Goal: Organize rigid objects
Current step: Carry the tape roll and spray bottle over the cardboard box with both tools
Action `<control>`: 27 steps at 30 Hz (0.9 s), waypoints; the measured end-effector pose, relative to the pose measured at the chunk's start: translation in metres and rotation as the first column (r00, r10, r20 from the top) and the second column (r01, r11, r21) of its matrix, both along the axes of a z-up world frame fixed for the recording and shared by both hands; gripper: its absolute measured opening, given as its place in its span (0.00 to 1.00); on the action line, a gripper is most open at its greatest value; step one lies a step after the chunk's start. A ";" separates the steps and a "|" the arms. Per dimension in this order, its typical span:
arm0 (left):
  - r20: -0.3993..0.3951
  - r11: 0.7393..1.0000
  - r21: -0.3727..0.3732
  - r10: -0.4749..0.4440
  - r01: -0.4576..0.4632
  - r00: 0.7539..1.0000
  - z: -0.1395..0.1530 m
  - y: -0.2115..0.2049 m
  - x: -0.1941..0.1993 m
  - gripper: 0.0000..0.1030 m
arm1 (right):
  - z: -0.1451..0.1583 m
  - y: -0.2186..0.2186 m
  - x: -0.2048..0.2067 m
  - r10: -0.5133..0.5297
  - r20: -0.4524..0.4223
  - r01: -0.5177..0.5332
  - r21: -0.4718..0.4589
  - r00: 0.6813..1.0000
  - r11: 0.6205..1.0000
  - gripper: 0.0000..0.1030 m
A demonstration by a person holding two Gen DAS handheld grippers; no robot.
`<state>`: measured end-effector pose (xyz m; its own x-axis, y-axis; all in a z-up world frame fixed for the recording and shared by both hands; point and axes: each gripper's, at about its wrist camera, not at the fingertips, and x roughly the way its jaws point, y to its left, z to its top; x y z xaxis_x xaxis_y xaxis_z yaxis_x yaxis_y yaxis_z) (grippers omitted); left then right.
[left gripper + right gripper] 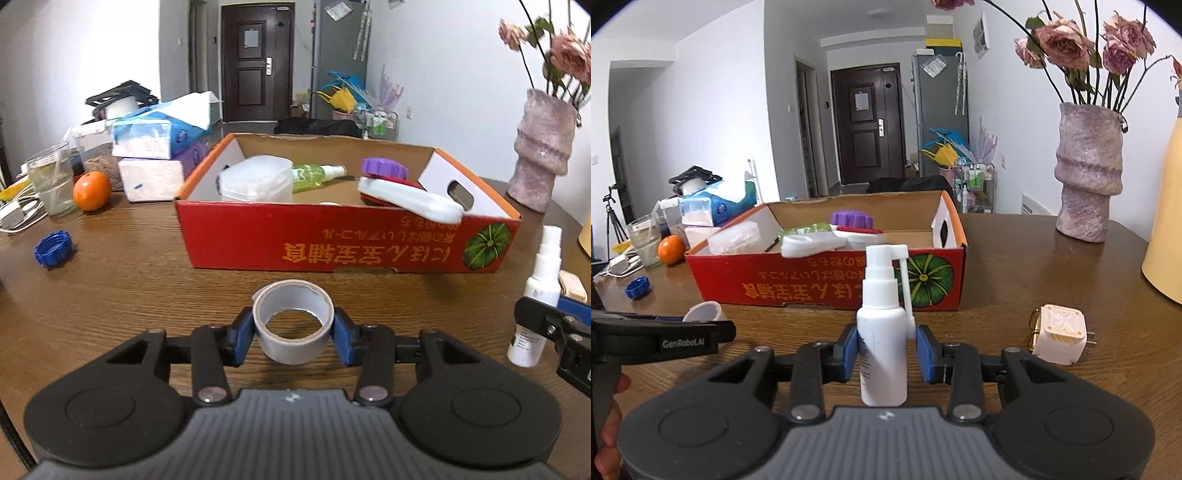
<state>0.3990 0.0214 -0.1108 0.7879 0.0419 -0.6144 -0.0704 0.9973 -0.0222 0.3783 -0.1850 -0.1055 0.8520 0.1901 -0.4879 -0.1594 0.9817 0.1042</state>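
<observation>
Though absent leftward — charger [1059,338] beside right gripper [886,350].

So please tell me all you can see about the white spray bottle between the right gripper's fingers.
The white spray bottle looks like opaque plastic, with a pump head and a long thin nozzle folded down along its side. It stands upright on the wooden table, in front of the red box. The right gripper has its blue pads against both sides.
</observation>
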 end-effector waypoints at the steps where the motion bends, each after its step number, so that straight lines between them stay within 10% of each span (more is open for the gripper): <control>1: 0.007 1.000 -0.005 0.011 -0.011 1.000 0.002 0.002 -0.002 0.44 | 0.002 0.000 -0.003 0.003 0.009 -0.003 0.003 1.000 1.000 0.32; 27: 0.239 0.994 -0.077 0.095 -0.079 0.966 0.086 0.008 -0.027 0.44 | 0.042 0.011 -0.007 0.029 0.154 -0.037 0.051 0.988 0.998 0.32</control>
<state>0.3721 0.0293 -0.0251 0.9087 0.0825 -0.4093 -0.1409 0.9834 -0.1146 0.3709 -0.1745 -0.0631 0.9085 0.2418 -0.3408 -0.2098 0.9693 0.1285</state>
